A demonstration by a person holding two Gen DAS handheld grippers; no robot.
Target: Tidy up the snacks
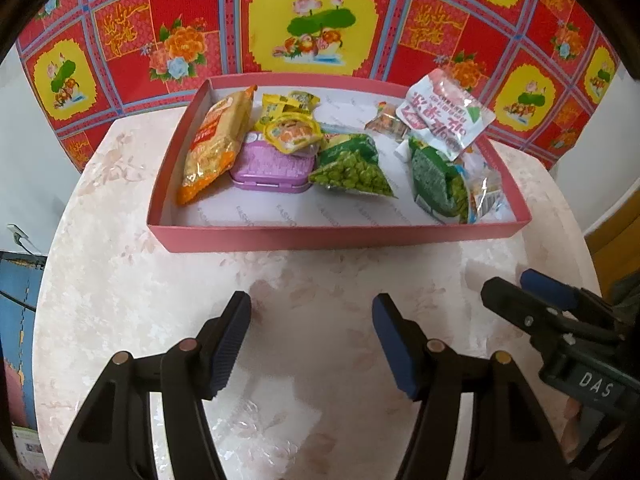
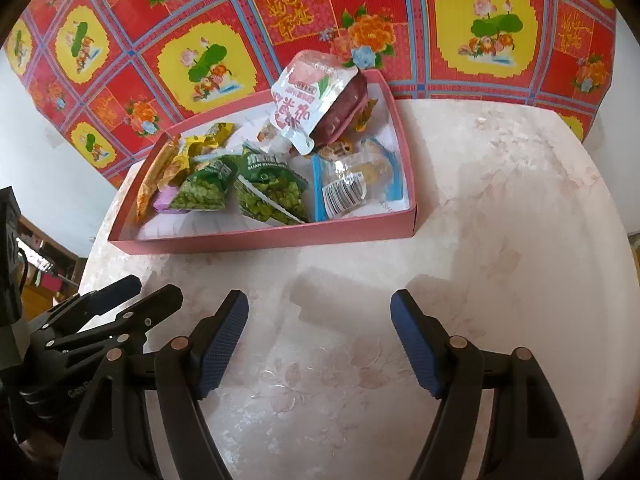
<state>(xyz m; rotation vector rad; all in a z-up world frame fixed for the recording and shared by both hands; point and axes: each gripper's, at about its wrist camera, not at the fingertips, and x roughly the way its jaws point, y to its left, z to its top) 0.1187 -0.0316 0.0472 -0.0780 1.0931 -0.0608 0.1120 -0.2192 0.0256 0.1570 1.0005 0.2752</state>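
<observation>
Lying ahead of each hand-held gripper (image 1: 311,338) (image 2: 320,338), snack tray (image 1: 340,236); both spread, empty

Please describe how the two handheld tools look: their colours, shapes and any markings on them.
Both look alike. The left tool and the right tool each have two black plastic fingers with ribbed dark blue pads, triangular cut-outs in the arms, and round copper-coloured pins at the joints. The right tool's body carries white letters "DAS". No cables or sleeves are visible.
</observation>
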